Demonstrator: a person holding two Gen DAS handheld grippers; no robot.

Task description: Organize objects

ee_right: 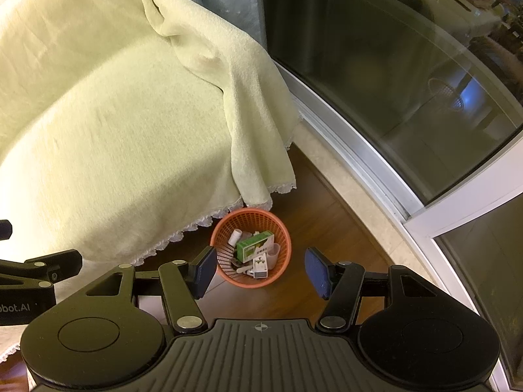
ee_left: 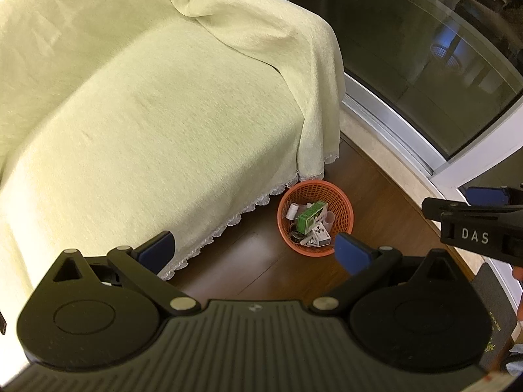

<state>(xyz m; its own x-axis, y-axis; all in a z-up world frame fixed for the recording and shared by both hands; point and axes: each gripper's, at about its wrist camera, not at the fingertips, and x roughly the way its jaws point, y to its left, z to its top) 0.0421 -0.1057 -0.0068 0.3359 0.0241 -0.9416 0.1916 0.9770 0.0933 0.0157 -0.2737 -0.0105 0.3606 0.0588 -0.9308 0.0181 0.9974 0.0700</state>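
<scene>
Pale yellow blanket point(ee_left: 147, 104) draped over a couch, lace hem hanging near the wooden floor point(ee_left: 261, 261). Just beside that hem, on the floor, an orange basket point(ee_right: 281, 228) holding a green box point(ee_right: 255, 246), a white bottle point(ee_right: 235, 237) and small cartons. Held above the basket, left gripper point(ee_left: 255, 254) and right gripper point(ee_right: 260, 269), both spread wide with nothing between the blue pads.

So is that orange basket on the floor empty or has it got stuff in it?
Not empty. The orange basket stands upright holding a green box, a small white bottle and other small packages; how full below them, cannot tell.
</scene>
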